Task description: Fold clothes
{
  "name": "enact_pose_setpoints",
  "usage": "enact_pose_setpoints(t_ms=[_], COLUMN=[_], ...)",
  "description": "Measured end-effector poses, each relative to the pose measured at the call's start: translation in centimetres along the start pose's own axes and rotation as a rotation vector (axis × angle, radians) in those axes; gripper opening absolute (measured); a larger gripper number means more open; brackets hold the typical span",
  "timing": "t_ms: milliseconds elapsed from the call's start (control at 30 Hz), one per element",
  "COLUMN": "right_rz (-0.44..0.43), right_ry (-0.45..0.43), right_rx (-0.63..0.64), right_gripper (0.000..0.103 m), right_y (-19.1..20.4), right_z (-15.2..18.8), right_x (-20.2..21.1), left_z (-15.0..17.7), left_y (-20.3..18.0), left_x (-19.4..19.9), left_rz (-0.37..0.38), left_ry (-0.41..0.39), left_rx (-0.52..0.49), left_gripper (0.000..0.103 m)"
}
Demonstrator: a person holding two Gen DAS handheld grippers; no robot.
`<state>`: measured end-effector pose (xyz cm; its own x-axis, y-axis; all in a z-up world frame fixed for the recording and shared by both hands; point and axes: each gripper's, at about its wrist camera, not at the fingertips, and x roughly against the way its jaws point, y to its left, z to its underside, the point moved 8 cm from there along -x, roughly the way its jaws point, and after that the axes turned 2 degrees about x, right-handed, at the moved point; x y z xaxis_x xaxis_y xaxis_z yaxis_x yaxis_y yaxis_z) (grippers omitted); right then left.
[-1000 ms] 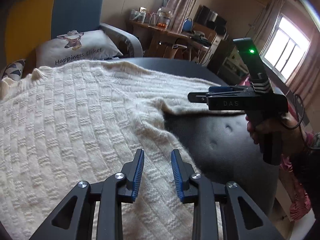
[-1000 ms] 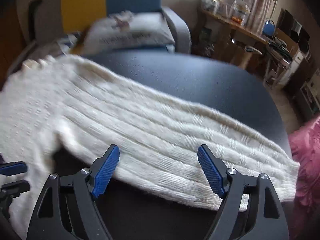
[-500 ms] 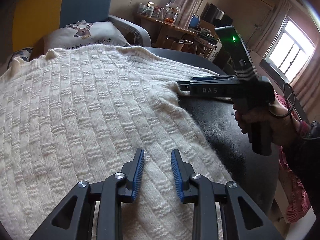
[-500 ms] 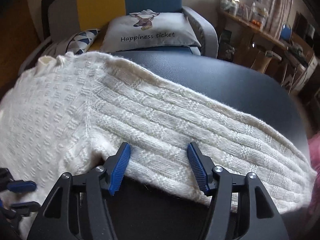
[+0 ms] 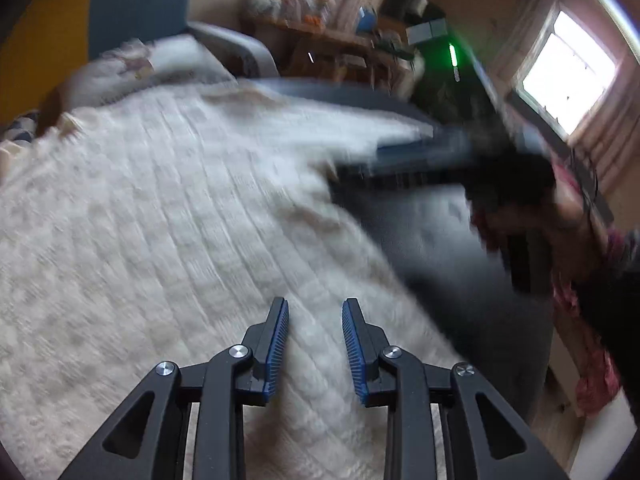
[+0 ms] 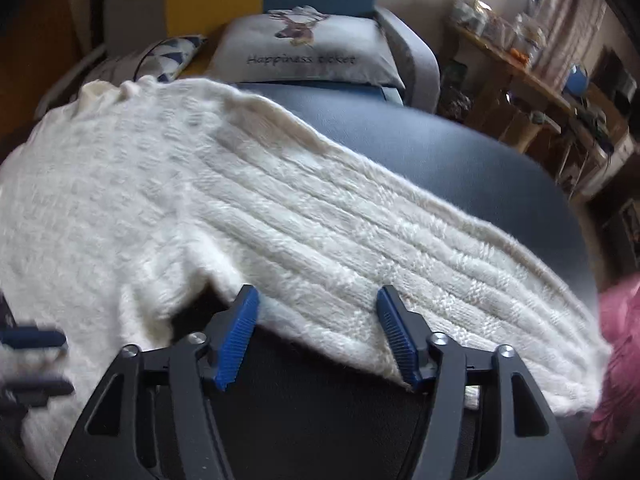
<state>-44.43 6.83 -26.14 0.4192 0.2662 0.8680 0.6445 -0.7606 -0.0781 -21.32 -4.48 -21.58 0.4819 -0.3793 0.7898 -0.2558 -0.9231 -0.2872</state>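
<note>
Cream knit sweater (image 6: 168, 208) lies spread flat on a dark round surface (image 6: 460, 152). In the right wrist view its body fills the left half of frame and one sleeve (image 6: 380, 248) runs diagonally from centre to the lower right, cuff end near the surface's edge by some pink fabric (image 6: 620, 320).

Right tongs (image 6: 318, 334) at bottom centre of that view: blue pads well apart, jaws opening, pointed down at the sleeve's lower hem close to the armpit. Sleeve edge sits between the pads but they don't press on it; nothing gripped. Right pad tip (image 6: 396, 332) overlaps the hem; can't tell if it touches.

Left tongs (image 5: 314, 346), bottom centre of the left wrist view: pads partly apart w/ a clear gap, hovering over the sweater body (image 5: 160, 240), holding nothing. This view is heavily motion-blurred. In its upper right the right tongs (image 5: 400, 156) show as a dark smear w/ a green light, at the sleeve edge, w/ the person's hand (image 5: 528, 216) under them.

Background, upper part of right wrist view: blue-and-grey armchair (image 6: 408, 52) w/ a grey pillow (image 6: 312, 56) printed w/ a deer and "Happiness ticket", a patterned cushion (image 6: 172, 56) to its left, cluttered wooden shelf (image 6: 520, 72) at upper right. Bright window (image 5: 568, 68) at upper right of left wrist view.
</note>
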Motion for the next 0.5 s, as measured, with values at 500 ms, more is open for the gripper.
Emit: enact_pose_setpoints(t_ms=[500], right_rz=[-0.026], right_ry=[-0.095], right_rx=[0.130], right_gripper=[0.077], right_y=[5.0], right_z=[-1.2], right_x=[2.9], left_z=[2.8], left_y=[-3.0], left_x=[4.8], left_rz=[0.138], left_ry=[-0.122], left_rx=[0.009], left_gripper=[0.028])
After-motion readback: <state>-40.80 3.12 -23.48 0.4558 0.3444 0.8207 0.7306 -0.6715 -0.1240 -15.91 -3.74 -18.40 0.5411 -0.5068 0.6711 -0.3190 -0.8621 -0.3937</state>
